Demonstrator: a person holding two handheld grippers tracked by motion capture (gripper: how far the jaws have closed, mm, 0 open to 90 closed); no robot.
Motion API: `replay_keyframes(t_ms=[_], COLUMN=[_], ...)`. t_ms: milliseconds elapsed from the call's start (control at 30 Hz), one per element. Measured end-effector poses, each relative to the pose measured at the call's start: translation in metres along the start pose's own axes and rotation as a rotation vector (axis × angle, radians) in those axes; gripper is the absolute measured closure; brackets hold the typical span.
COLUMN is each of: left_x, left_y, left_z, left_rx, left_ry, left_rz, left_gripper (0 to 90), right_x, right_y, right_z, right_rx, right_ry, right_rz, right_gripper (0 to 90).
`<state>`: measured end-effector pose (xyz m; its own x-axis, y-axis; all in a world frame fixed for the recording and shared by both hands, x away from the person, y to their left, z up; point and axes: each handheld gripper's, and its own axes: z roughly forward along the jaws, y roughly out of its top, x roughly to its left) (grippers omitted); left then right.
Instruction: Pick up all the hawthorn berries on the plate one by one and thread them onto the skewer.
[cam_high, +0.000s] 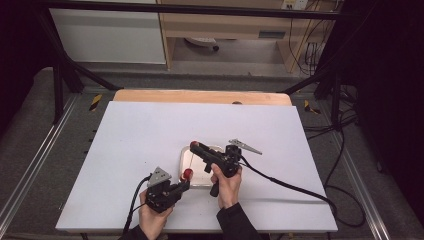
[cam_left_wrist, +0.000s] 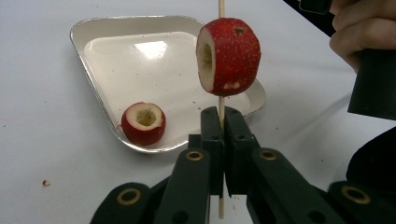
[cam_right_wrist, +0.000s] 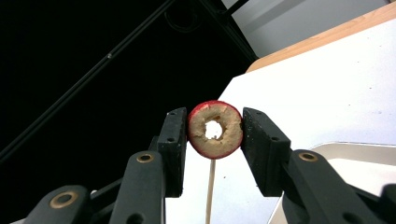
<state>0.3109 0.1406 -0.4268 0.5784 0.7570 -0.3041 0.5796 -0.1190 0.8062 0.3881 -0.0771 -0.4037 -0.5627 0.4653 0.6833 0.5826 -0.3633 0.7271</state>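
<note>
My left gripper (cam_left_wrist: 222, 122) is shut on a thin wooden skewer (cam_left_wrist: 221, 100) that stands upright. A cored red fruit (cam_left_wrist: 229, 56) is threaded on it just above the jaws. In the high view the left gripper (cam_high: 185, 186) sits at the near edge of the metal tray (cam_high: 184, 152), with the threaded fruit (cam_high: 187, 173) above it. My right gripper (cam_right_wrist: 215, 130) is shut on a second cored red fruit (cam_right_wrist: 215, 129), held over the skewer (cam_right_wrist: 210, 191); whether the tip has entered it I cannot tell. A third cored fruit (cam_left_wrist: 143, 122) lies in the tray (cam_left_wrist: 116, 37).
The tray rests on a white board (cam_high: 150, 130) over a wooden table (cam_high: 200, 96). The right gripper's cable (cam_high: 290, 186) trails off to the right across the board. A red crumb (cam_left_wrist: 45, 182) lies on the board. Black frame legs (cam_high: 57, 85) stand at the far corners.
</note>
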Motion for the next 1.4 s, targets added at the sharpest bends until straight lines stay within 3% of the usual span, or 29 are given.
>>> replay_keyframes(t_ms=[200, 367, 667, 833, 900, 1000, 1067, 1233, 1300, 1400], left_x=[0.0, 0.003, 0.007, 0.007, 0.008, 0.01, 0.011, 0.018, 0.021, 0.025], left_y=[-0.002, 0.0, 0.0, 0.001, 0.0, 0.0, 0.001, 0.001, 0.002, 0.004], left_z=[-0.001, -0.002, -0.001, -0.001, 0.0, -0.001, -0.002, -0.009, -0.011, -0.017], left_rx=[-0.01, -0.03, -0.021, -0.008, 0.004, 0.016, 0.024, 0.067, 0.076, 0.09], left_ry=[-0.068, -0.048, -0.041, -0.026, -0.022, -0.023, -0.005, 0.037, 0.038, 0.042], left_rz=[-0.076, -0.088, -0.099, -0.059, -0.048, -0.019, 0.022, 0.075, 0.113, 0.135], left_gripper=[87.9, 87.3, 87.9, 87.9, 87.9, 88.0, 88.0, 88.0, 88.0, 88.0], right_x=[0.002, 0.0, 0.002, 0.003, 0.005, 0.007, 0.007, 0.003, -0.001, -0.005], right_y=[-0.006, -0.018, -0.038, -0.034, -0.029, -0.018, -0.01, 0.007, 0.011, 0.015], right_z=[-0.001, 0.002, -0.001, -0.002, -0.004, -0.008, -0.011, -0.016, -0.018, -0.019], right_rx=[-0.002, 0.03, 0.099, 0.125, 0.117, 0.139, 0.167, 0.252, 0.3, 0.393], right_ry=[-0.011, -0.007, -0.005, -0.001, -0.017, -0.031, -0.064, -0.13, -0.153, -0.179], right_rz=[-0.027, -0.015, -0.024, -0.063, -0.099, -0.144, -0.173, -0.27, -0.323, -0.385], right_gripper=[61.9, 62.0, 61.9, 61.4, 49.4, 41.1, 33.1, 17.7, 13.5, 9.3])
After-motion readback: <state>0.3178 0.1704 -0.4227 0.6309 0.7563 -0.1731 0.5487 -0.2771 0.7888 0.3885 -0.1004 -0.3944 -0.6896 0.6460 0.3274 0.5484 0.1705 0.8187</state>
